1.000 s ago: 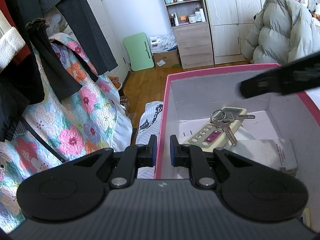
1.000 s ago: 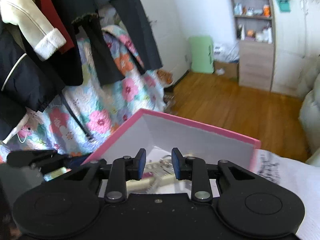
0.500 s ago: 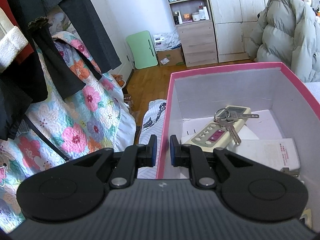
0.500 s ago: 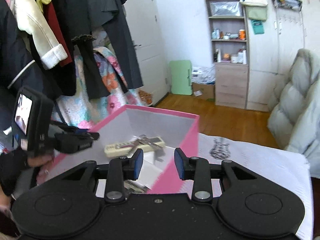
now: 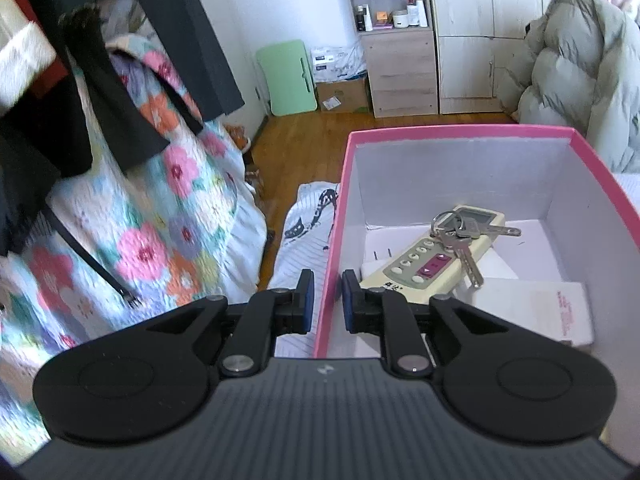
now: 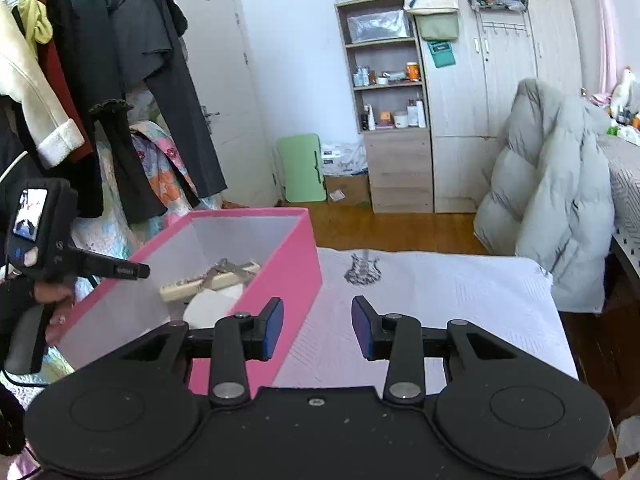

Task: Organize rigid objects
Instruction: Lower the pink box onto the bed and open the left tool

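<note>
A pink box (image 5: 460,132) with white inner walls holds a cream remote (image 5: 424,268), a bunch of keys (image 5: 460,236) lying on the remote, and a flat white packet (image 5: 532,308). My left gripper (image 5: 325,300) straddles the box's left wall, one pad on each side, shut on it. In the right wrist view the same box (image 6: 296,264) stands left of centre, with the left gripper (image 6: 142,270) at its far rim in a person's hand. My right gripper (image 6: 318,328) hovers over the white cloth beside the box's right wall. Its jaws are opening, with nothing between them.
The box rests on a white cloth-covered surface (image 6: 440,292) with a guitar print. A grey puffy coat (image 6: 552,208) hangs at the right. Hanging clothes (image 6: 80,80) and a floral quilt (image 5: 140,220) crowd the left. A shelf unit (image 6: 392,120) stands against the back wall.
My right gripper has pulled back from over the box and swung right to beside its outer wall, its jaws widening. The left gripper stays clamped on the box wall.
</note>
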